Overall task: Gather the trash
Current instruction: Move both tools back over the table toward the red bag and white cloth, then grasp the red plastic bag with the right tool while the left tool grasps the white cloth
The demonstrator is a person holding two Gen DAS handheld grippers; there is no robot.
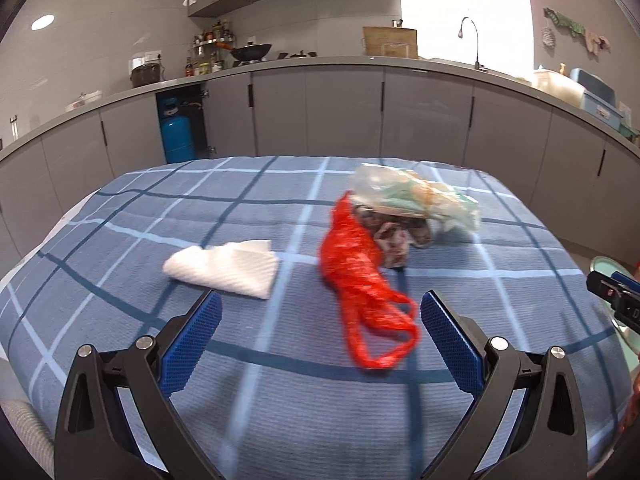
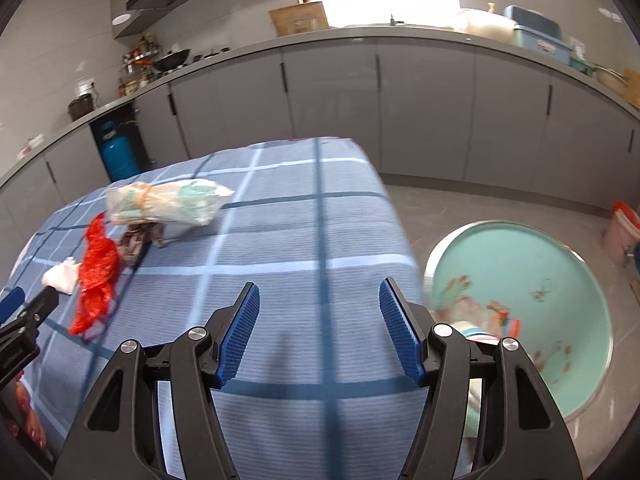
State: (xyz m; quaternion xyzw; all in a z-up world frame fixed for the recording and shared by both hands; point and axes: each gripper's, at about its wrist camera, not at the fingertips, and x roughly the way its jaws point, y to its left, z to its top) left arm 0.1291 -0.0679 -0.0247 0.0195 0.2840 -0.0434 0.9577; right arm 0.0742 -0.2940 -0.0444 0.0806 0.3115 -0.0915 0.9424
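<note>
On a table under a blue checked cloth (image 1: 120, 216) lie a red plastic bag (image 1: 360, 276), a folded white tissue (image 1: 224, 266), a dark crumpled wrapper (image 1: 394, 238) and a clear plastic bag with green print (image 1: 412, 196). My left gripper (image 1: 320, 312) hangs open just short of the red bag, whose handle loops lie near its right finger. My right gripper (image 2: 318, 300) stands open over bare cloth (image 2: 280, 216) near the table's right edge, nothing between its fingers. The red bag (image 2: 96, 276), tissue (image 2: 60, 276) and clear bag (image 2: 168, 202) lie far to its left.
A mint-green round basin (image 2: 560, 264) with some scraps inside stands on the floor right of the table. An orange-lidded container (image 2: 622, 228) sits farther right. Grey kitchen cabinets (image 1: 344, 112) run behind, with a blue gas cylinder (image 1: 176, 132) in an open compartment.
</note>
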